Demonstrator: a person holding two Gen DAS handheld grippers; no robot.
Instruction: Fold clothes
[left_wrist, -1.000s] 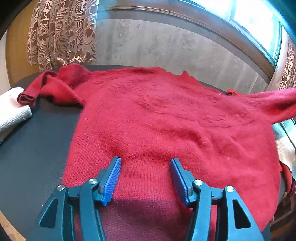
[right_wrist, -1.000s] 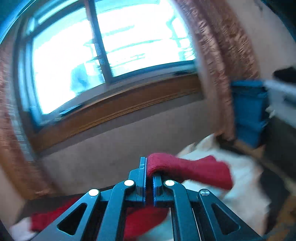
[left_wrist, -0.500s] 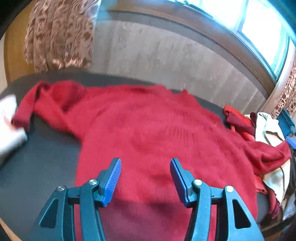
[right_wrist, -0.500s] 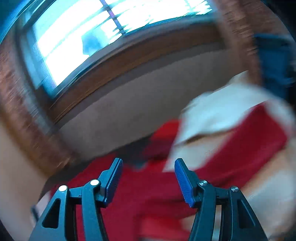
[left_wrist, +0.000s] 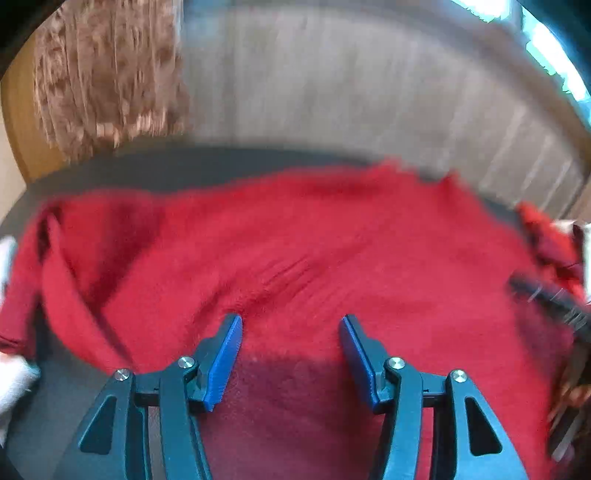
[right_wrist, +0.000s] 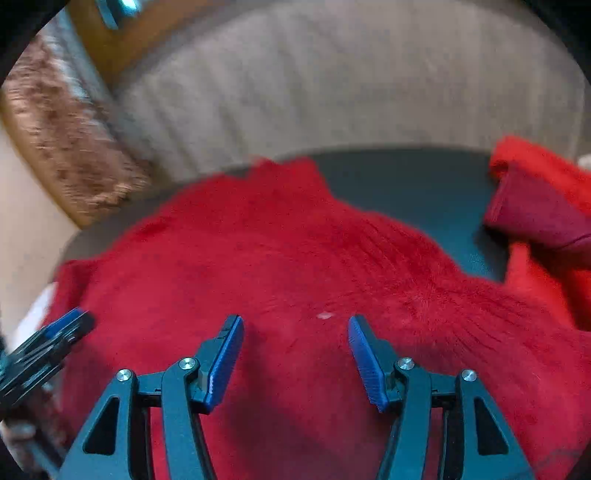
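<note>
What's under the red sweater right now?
The red sweater lies spread on a dark table, bare beyond its far edge. Anything beneath its body is covered. Both grippers hover above with jaws opening, nothing between them.

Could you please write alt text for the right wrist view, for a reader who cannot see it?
The right tool, its jaws opening with nothing gripped, hangs over a red sweater spread on a dark table. The left tool enters at the left edge; a sleeve lies bunched at right.
</note>
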